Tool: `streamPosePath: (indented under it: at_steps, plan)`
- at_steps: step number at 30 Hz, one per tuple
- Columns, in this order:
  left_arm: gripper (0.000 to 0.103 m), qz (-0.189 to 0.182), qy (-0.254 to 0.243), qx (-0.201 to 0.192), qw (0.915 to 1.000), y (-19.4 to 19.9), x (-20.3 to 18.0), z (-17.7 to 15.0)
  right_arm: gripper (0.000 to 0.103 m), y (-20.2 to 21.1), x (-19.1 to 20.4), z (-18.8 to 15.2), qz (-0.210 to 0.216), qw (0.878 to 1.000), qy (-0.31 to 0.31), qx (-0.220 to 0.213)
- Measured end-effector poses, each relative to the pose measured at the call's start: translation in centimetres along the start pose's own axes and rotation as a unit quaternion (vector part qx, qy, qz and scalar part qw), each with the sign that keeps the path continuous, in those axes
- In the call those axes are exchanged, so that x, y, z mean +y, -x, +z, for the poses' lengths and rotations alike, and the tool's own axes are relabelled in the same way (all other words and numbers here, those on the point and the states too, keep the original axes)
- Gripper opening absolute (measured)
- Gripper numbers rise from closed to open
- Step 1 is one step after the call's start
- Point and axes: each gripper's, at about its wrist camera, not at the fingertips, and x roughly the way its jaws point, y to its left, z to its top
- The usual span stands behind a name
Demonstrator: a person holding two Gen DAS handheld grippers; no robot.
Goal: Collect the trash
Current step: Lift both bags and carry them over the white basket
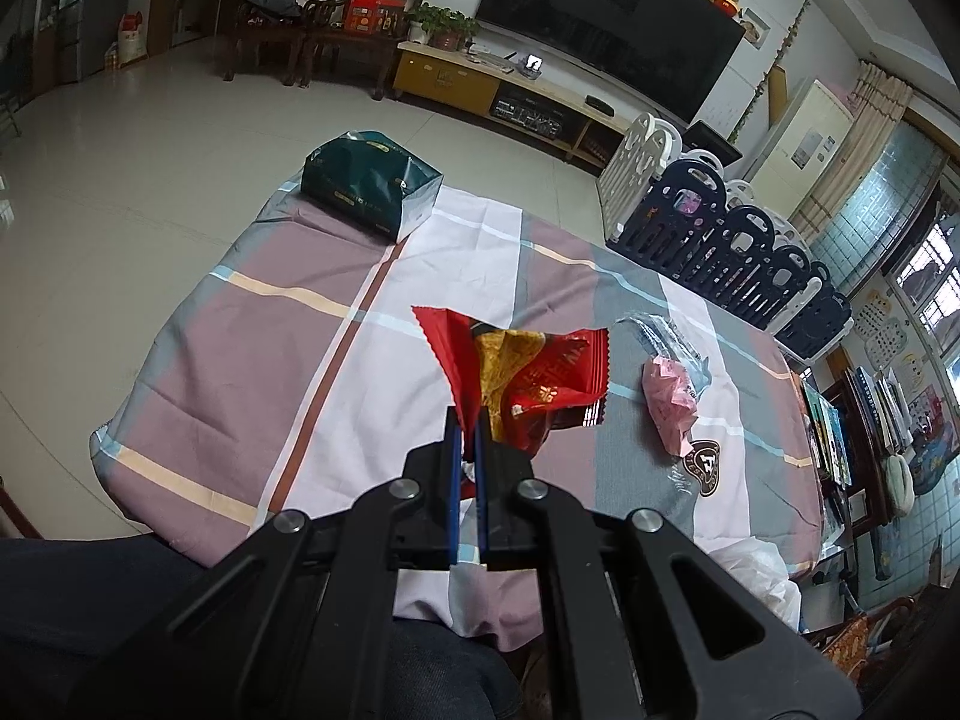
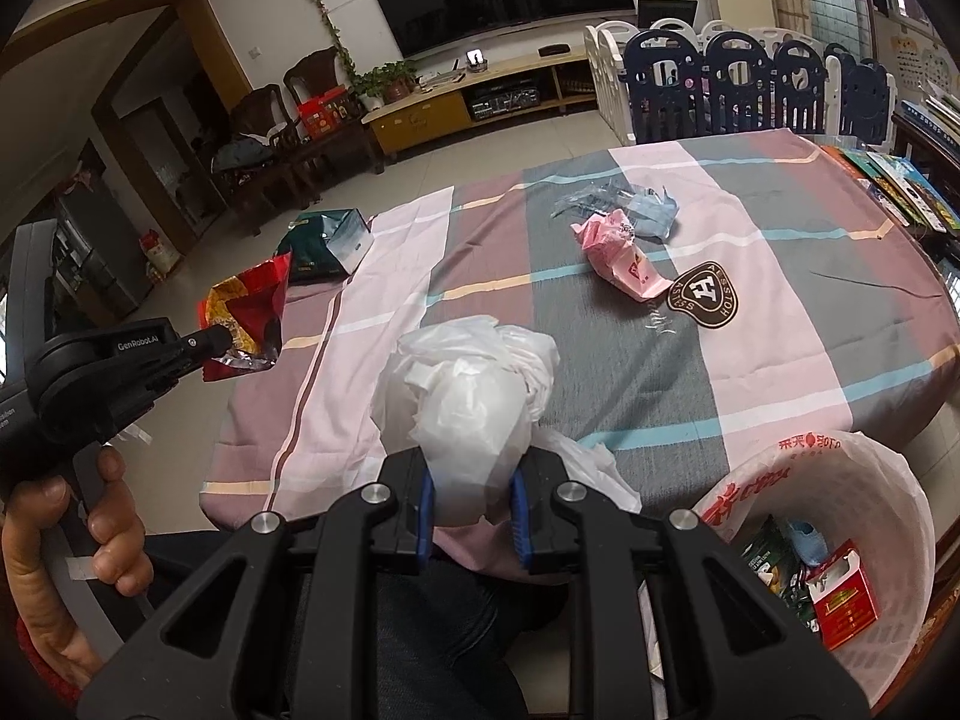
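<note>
My right tongs (image 2: 471,495) are clamped on a crumpled white bag (image 2: 474,396) above the worktop's (image 2: 810,360) near edge; the lined bin (image 2: 900,540) sits just right and below, nearest this hand. Left tongs (image 1: 469,420) pinch a red wrapper (image 1: 528,372), probably clear of the cloth, both angled downward.
</note>
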Motion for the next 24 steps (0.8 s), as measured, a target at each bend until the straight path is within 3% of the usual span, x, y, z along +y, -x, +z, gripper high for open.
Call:
streamPosePath:
  at_steps: [18,24]
  plan:
    - [0.005,-0.002,-0.003,0.012,0.9999,-1.0,-0.3,-0.1,0.021,-0.4,-0.1,-0.3,-0.002,1.0,-0.004,0.001]
    - [0.005,-0.013,-0.005,0.022,0.9997,-1.4,-0.6,-0.3,0.021,1.2,-1.2,0.2,-0.028,0.999,-0.003,-0.02]
